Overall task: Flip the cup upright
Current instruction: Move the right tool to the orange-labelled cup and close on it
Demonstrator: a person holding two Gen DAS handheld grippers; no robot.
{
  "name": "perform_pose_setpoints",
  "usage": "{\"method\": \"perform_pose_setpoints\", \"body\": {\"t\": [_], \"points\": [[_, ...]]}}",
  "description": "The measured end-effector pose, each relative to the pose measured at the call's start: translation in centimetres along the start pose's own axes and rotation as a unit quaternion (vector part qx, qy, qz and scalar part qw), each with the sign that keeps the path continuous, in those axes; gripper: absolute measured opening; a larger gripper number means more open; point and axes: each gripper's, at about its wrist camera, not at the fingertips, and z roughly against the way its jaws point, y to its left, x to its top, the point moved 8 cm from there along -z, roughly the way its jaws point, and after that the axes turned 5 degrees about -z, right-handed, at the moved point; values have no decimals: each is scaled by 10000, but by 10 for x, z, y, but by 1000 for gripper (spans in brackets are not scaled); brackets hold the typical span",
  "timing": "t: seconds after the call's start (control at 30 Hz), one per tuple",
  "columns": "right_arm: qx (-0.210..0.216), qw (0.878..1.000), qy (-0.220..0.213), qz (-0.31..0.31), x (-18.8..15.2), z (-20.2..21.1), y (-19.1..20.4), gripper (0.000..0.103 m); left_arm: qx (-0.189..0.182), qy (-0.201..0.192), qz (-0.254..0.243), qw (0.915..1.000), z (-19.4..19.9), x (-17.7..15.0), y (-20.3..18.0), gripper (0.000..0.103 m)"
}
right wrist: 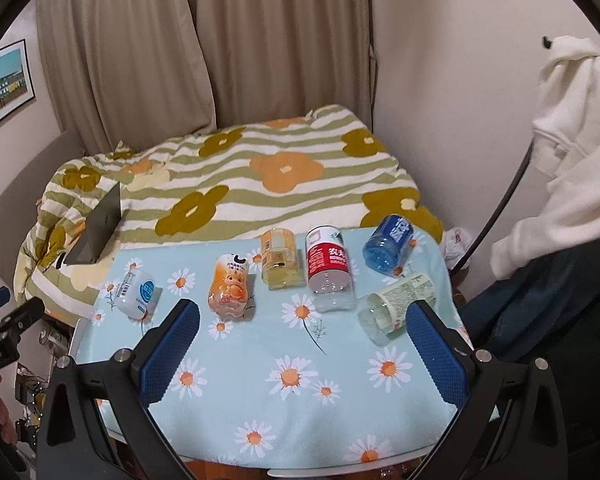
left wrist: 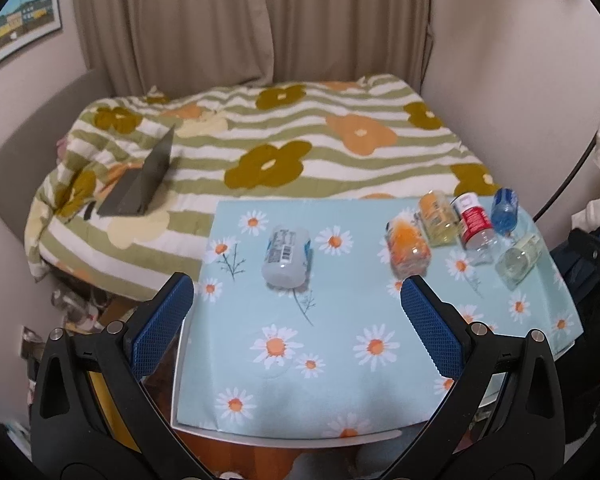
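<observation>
Several cut-bottle cups lie on their sides on the daisy-print tabletop point(right wrist: 260, 420). A white cup point(left wrist: 286, 256) point(right wrist: 136, 294) lies alone at the left. An orange cup point(left wrist: 408, 248) point(right wrist: 230, 290), a yellow cup point(left wrist: 438, 218) point(right wrist: 278, 260), a red-label cup point(left wrist: 476, 226) point(right wrist: 330, 270), a blue cup point(left wrist: 504, 210) point(right wrist: 388, 248) and a clear cup with a pale label point(left wrist: 518, 260) point(right wrist: 396, 306) lie to the right. My left gripper point(left wrist: 296, 296) is open and empty, above the table short of the white cup. My right gripper point(right wrist: 304, 320) is open and empty, short of the row.
A bed with a striped flower quilt point(left wrist: 300, 140) stands behind the table, with an open laptop point(left wrist: 140, 184) on it. Curtains hang behind. White clothing point(right wrist: 572, 128) hangs at the right. The left gripper shows at the left edge of the right wrist view point(right wrist: 4, 332).
</observation>
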Motion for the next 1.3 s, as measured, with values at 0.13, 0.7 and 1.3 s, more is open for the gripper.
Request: {"method": "perform_pose_setpoints", "body": {"t": [0.13, 0.7, 1.3], "points": [[-23, 9998, 174, 101, 8, -27, 7, 103, 28, 239, 93, 9997, -23, -4, 6, 103], [473, 9867, 1332, 803, 24, -192, 35, 99, 346, 1220, 376, 9912, -136, 7, -25, 103], [704, 9670, 2026, 1378, 6, -277, 45, 85, 325, 1740, 625, 9822, -184, -3, -49, 103]]}}
